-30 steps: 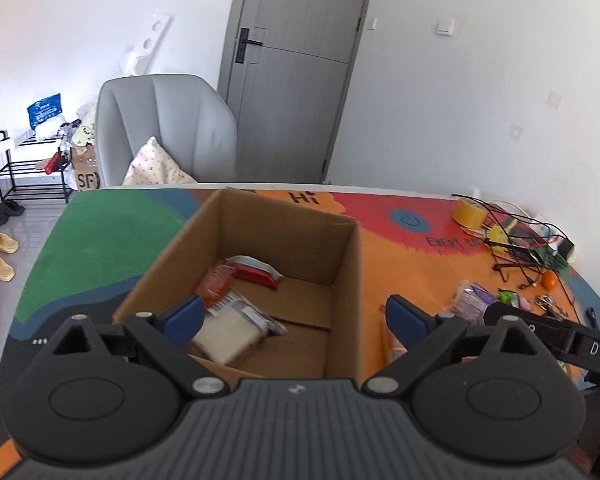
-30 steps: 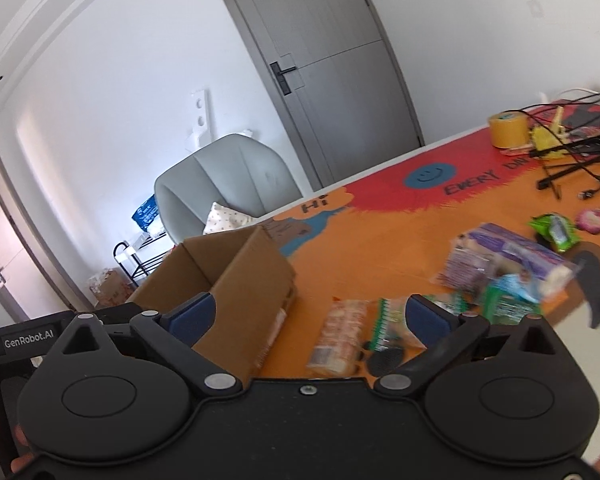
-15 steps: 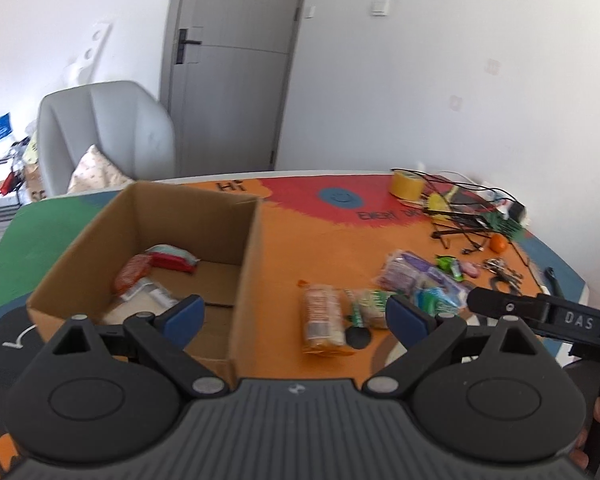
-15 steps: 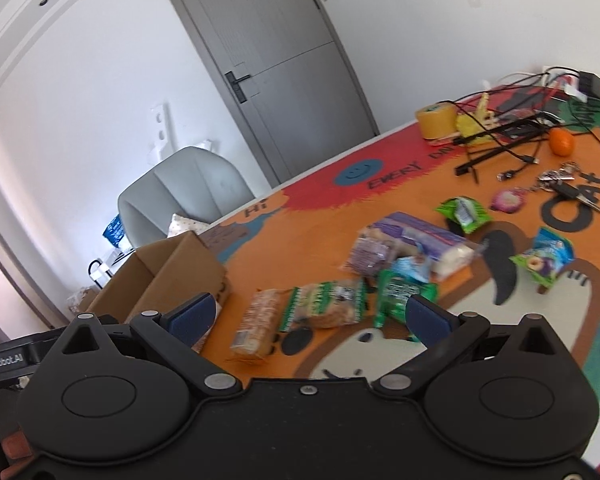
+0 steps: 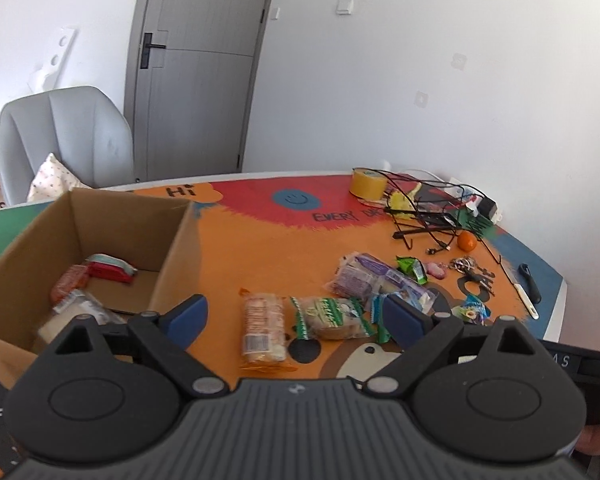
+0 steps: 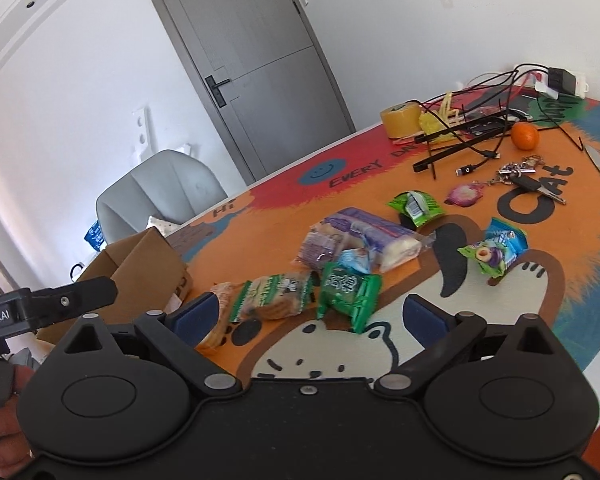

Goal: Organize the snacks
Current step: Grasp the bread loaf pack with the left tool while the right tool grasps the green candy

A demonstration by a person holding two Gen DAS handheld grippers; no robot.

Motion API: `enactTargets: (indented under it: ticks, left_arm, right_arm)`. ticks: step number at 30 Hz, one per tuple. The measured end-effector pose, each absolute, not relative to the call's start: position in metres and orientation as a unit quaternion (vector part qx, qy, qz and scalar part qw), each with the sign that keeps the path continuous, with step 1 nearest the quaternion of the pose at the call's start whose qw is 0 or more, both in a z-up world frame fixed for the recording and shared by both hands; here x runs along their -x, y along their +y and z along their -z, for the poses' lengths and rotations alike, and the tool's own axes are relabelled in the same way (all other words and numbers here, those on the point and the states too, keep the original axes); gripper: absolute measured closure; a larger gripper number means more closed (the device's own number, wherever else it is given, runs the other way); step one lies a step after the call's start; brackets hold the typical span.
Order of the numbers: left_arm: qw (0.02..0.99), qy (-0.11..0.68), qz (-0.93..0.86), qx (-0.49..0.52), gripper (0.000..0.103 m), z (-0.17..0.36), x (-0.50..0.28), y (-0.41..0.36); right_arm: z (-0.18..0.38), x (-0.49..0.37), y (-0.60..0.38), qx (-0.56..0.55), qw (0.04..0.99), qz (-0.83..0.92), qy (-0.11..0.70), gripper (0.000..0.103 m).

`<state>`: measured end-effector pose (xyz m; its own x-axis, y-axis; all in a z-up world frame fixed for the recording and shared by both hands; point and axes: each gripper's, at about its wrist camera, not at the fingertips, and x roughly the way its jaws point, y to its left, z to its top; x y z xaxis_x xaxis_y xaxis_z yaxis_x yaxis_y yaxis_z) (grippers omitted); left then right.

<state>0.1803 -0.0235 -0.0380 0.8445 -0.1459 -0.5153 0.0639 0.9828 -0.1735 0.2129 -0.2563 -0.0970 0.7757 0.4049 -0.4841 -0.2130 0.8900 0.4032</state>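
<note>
An open cardboard box (image 5: 172, 248) stands at the left of the table and holds a few snack packs (image 5: 108, 270). Loose snacks lie to its right: an orange cracker pack (image 5: 262, 326), a green-and-white pack (image 5: 330, 316) and a purple bread pack (image 5: 376, 280). My left gripper (image 5: 296, 314) is open and empty above the cracker pack. My right gripper (image 6: 310, 314) is open and empty, above a green pack (image 6: 348, 292). The box also shows in the right wrist view (image 6: 148, 264), as do the purple bread pack (image 6: 360, 240) and a blue-and-green pack (image 6: 496, 250).
At the far right lie a yellow tape roll (image 5: 367, 187), tangled black cables (image 5: 428, 216), an orange (image 6: 524, 136), keys (image 6: 528, 180) and a knife (image 5: 524, 294). A grey chair (image 5: 64, 140) stands behind the table. The table edge is near at right.
Both grippers have swung right, away from the box and over the loose snacks. Both stayed open and empty.
</note>
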Motion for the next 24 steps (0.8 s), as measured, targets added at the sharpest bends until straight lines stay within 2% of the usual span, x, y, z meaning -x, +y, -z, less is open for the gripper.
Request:
enactTargets:
  ticks: [9,16,24]
  left_arm:
    - [0.950,0.301,0.052,0.066,0.020,0.065,-0.204,-0.036]
    - [0.941,0.326,0.042,0.078,0.033,0.084,-0.226,-0.035]
    - [0.938,0.338,0.014,0.070,0.035,0.099,-0.249,-0.036]
  right_arm:
    - [0.117,-0.230,-0.252,-0.171,0.924,-0.168,0.298,0.020]
    - [0.127,-0.250,-0.249,-0.176,0.920,-0.161,0.310,0.025]
    - [0.133,-0.268,-0.240,-0.160,0.922,-0.145,0.322,0.030]
